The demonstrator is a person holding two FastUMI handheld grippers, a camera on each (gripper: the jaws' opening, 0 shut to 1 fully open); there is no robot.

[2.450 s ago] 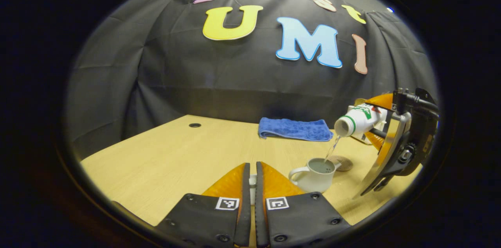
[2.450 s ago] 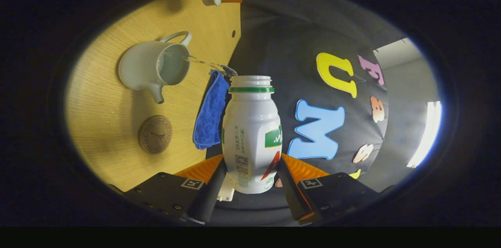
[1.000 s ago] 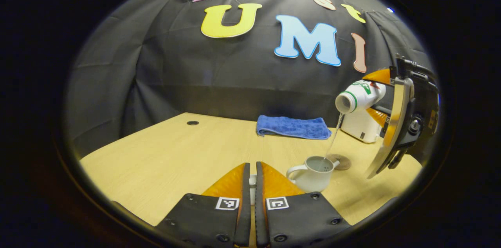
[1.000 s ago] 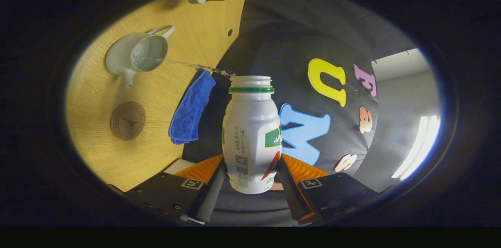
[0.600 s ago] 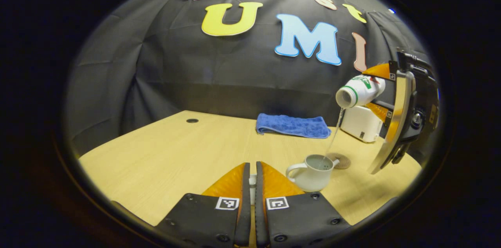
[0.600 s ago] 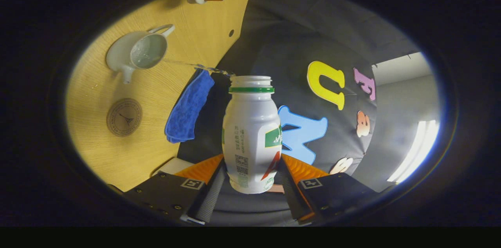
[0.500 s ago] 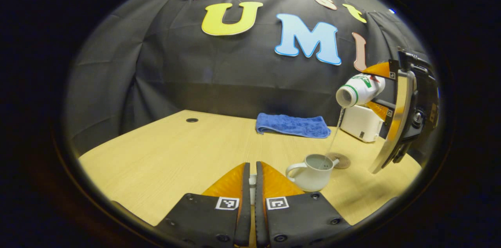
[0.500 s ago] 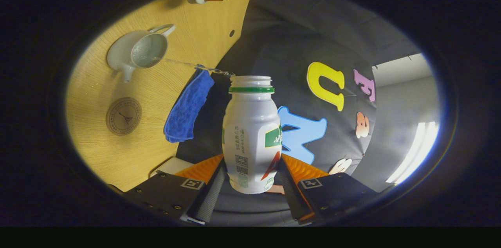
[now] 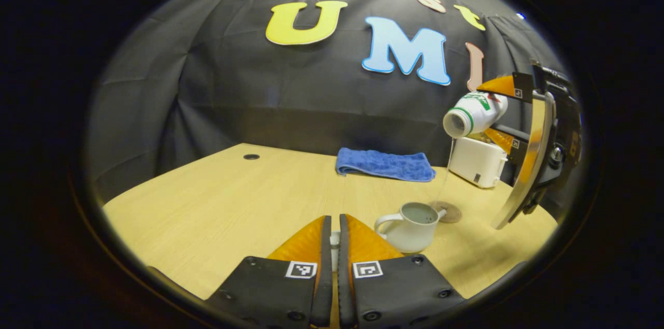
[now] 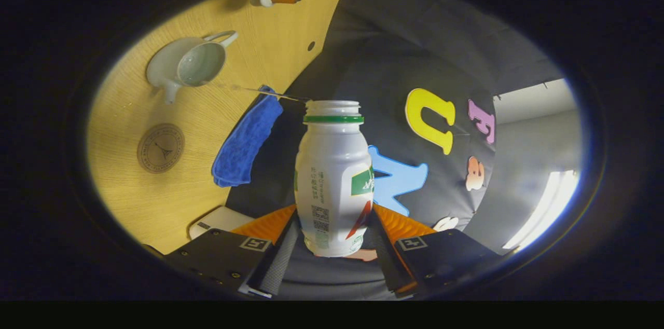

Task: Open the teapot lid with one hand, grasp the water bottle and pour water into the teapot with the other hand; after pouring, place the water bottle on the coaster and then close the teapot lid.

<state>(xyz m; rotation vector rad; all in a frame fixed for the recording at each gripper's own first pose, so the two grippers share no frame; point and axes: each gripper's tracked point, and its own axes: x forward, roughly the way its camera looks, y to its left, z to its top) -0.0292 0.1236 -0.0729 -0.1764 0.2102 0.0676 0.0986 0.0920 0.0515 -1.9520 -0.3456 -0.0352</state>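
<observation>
— Where did you have the bottle (image 10: 333, 178)?
— Your right gripper (image 10: 332, 238) clamped it, tipped, a thin stream falling toward the open teapot (image 9: 410, 219) at four o'clock on the bench (image 9: 233, 199).
— And the left gripper (image 9: 332, 246)?
— It pinched the lid (image 9: 335, 251); the coaster (image 9: 447, 211) lay just beyond the teapot.

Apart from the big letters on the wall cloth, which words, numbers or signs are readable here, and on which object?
No text can be quoted.
water bottle: label print and a square code, too small to read.
coaster: lettering around a tower drawing, too small to read.
white box: one small dark mark, unreadable.
square markers: patterns only, no words.
</observation>
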